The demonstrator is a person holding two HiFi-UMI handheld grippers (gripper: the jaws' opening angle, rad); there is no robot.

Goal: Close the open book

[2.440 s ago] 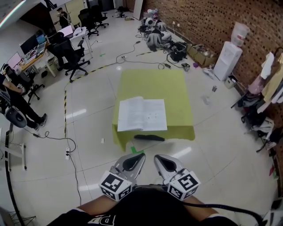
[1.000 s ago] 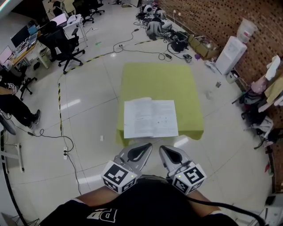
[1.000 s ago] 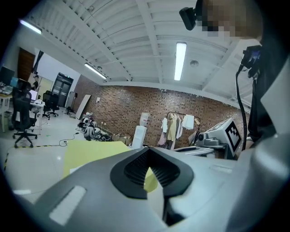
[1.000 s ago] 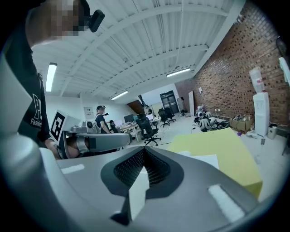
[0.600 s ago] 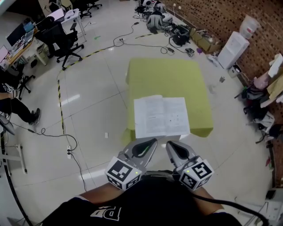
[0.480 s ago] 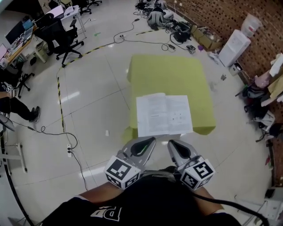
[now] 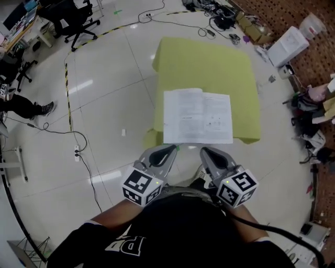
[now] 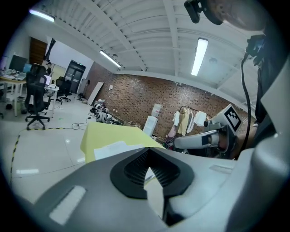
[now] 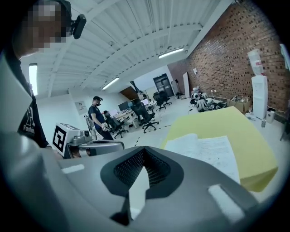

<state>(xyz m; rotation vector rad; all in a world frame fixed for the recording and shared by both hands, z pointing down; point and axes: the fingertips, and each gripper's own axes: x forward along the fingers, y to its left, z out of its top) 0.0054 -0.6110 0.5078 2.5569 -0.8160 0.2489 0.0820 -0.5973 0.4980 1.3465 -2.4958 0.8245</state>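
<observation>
An open book lies flat, white pages up, at the near edge of a yellow-green table. My left gripper and right gripper are side by side just short of that edge, below the book and not touching it. Both are shut with nothing in them. The left gripper view looks past its jaws to the book and table. In the right gripper view the book lies right of the gripper.
Office chairs and desks stand at the far left, with a person near them. A cable and power strip lie on the floor left of the table. A water dispenser, clothes and a brick wall are to the right.
The table and book have come nearer to both grippers as the person stepped forward. The grippers stayed shut, side by side and held low.
</observation>
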